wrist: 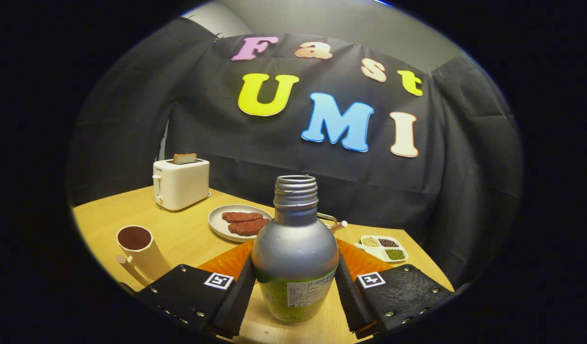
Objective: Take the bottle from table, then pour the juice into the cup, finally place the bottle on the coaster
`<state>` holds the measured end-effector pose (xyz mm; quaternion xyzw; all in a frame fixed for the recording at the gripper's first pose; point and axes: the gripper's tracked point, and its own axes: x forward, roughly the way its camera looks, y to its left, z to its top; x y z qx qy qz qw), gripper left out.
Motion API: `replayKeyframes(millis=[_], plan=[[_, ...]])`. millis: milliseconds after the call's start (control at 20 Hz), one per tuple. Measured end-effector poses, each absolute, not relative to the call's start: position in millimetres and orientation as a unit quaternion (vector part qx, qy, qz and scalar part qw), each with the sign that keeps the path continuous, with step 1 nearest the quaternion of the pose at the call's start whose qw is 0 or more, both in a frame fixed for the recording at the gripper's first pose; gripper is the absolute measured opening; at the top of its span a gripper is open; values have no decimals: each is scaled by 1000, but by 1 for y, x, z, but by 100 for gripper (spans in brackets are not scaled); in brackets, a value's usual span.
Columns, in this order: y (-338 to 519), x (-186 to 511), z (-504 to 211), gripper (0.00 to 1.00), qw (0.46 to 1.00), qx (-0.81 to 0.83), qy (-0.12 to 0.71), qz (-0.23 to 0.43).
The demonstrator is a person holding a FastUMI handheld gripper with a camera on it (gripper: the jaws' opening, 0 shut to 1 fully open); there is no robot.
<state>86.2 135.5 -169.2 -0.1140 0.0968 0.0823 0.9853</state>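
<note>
While the gripper (296,286) clasps the upright bottle (295,253) between both fingers on the table (188,234), lift it straight and level before swinging toward the cup (136,249) alongside.

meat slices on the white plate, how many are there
2. Both meat slices lie on the white plate beyond the bottle held between the gripper fingers: one farther back, one nearer. The bottle may hide more.

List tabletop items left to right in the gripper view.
Beige cup → white toaster → white plate of brown patties → silver uncapped bottle, between the fingers → white divided tray of grains.
</note>
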Motion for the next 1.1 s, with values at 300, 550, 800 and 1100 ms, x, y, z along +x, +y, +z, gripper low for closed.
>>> replayKeyframes(millis=[300,550,800,1100], plan=[[162,96,-150,80,962,-238,88,97],[185,101,-156,80,939,-309,81,125],[205,103,-165,80,916,-365,77,144],[229,100,-168,80,881,-437,50,176]])
